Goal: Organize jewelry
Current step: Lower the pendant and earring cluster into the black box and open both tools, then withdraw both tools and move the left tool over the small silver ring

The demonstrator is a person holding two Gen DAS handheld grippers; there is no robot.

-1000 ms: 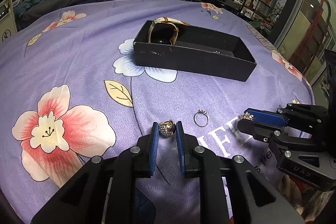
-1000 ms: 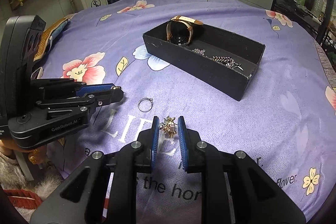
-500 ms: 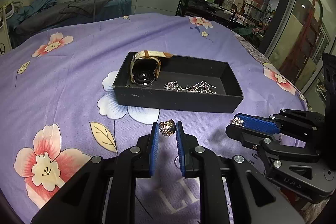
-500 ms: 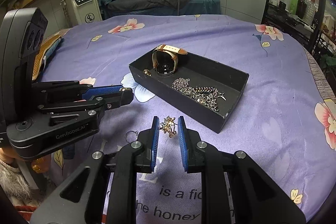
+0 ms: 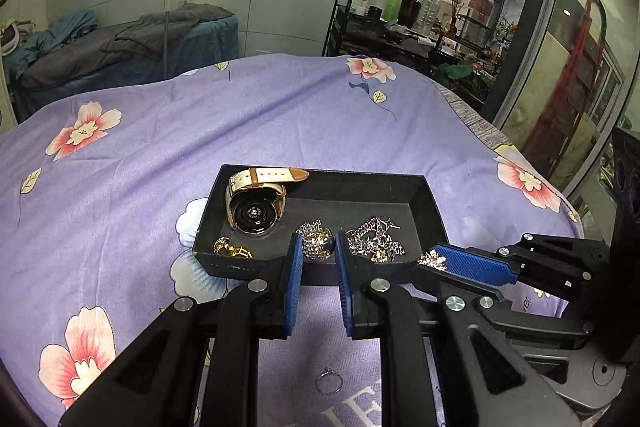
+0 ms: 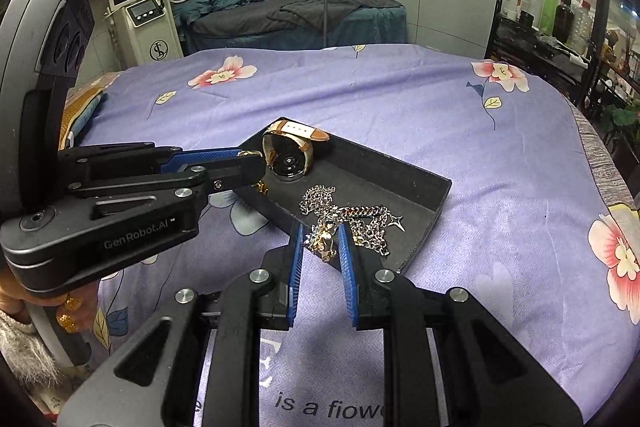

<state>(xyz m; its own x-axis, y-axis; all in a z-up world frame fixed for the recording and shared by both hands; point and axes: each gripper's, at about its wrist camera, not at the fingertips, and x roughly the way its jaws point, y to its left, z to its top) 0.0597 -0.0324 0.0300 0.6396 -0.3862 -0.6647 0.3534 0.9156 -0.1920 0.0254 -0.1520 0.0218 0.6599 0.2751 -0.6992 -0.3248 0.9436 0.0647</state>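
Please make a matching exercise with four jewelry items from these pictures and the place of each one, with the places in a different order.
Items:
1. watch
2. chain
3. thin ring
4. big ring

Places:
A. between the left tool's pads
B. on the purple cloth, outside the box
C. left end of the box
D. right half of the box

Pairs: 1-C, 2-D, 3-B, 4-A

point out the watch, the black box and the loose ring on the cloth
watch (image 5: pixel 253 215): left wrist view, round case back.
black box (image 5: pixel 434 211): left wrist view, right wall.
loose ring (image 5: pixel 329 383): left wrist view, thin band.
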